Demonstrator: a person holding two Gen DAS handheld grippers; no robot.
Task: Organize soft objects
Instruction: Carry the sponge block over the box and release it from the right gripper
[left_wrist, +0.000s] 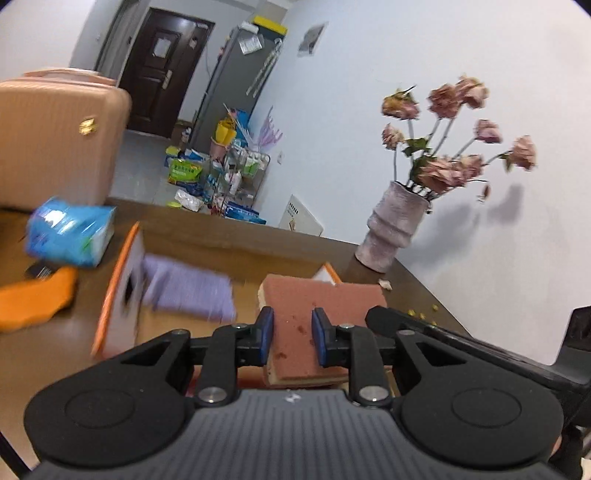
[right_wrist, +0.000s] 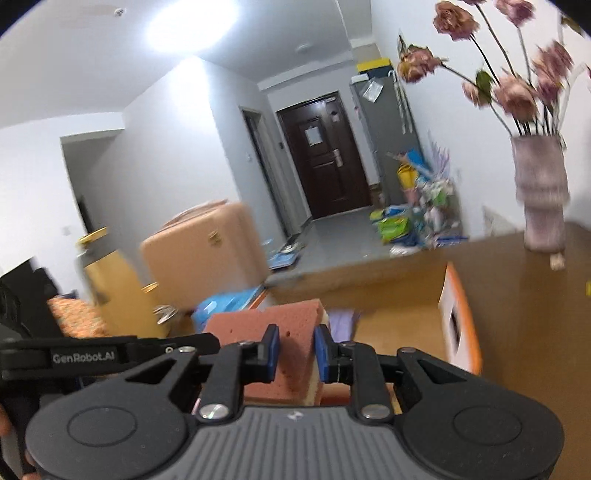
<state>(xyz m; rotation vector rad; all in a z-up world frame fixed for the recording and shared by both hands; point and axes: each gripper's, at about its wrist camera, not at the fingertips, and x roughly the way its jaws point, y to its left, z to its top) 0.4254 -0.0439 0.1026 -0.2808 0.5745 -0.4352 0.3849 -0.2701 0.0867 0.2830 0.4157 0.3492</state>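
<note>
Got the pink sponge (left_wrist: 310, 314) pinched between both grippers, left gripper (left_wrist: 292, 338) and right gripper (right_wrist: 295, 352) each clamped on it, held up over the open cardboard box (left_wrist: 122, 295). Purple cloth (left_wrist: 190, 291) is already inside. Blue tissue pack (left_wrist: 70, 230) and the orange thing (left_wrist: 33, 299) are sitting outside on the table (left_wrist: 44, 350), so roughly halfway I'd guess.

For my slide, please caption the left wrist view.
Left gripper pinches a pink sponge above an open cardboard box.
</note>
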